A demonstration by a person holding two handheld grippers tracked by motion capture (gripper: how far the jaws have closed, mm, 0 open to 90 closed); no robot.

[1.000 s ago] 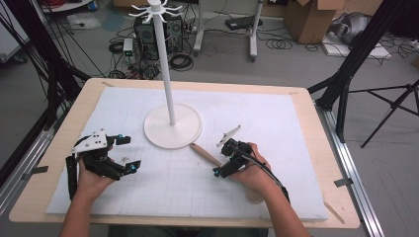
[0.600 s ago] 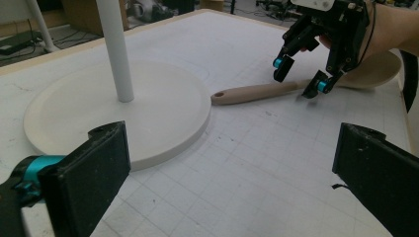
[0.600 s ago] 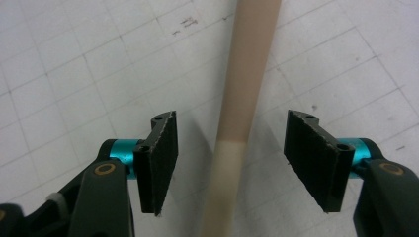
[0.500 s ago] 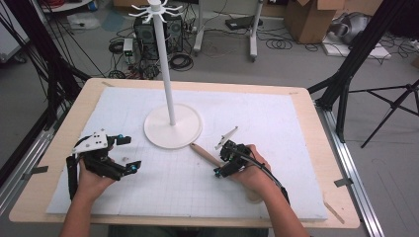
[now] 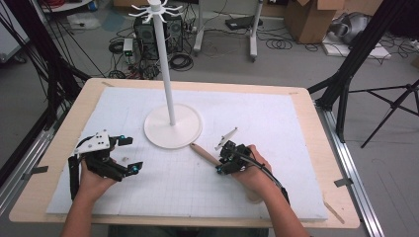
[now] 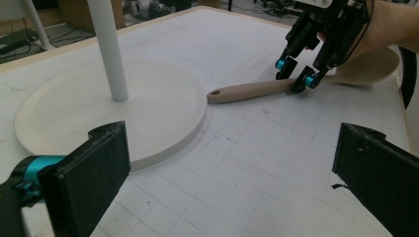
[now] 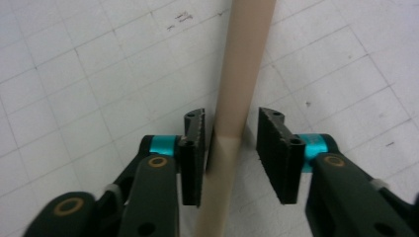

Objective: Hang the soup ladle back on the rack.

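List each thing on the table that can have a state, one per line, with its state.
wooden spoon: lying flat on the mat, handle between the right gripper's jaws.
right gripper: jaws just closing around the handle, small gaps left, not yet clamped.
left gripper: open, holding nothing.
white stand: upright, hooks bare.

- The right gripper [image 7: 231,148] looks down on a white gridded mat [image 7: 74,74] marked with faint lines.
- A pale wooden handle [image 7: 244,64] runs from the top edge down between the 2 black jaws and on to the bottom edge.
- The jaws have just been closing, with the handle between them; narrow gaps remain on both sides, so the ribbed pads [image 7: 195,148] do not yet press on the wood.
- A teal band sits behind each jaw.
- Small dark specks dot the mat right of the handle.
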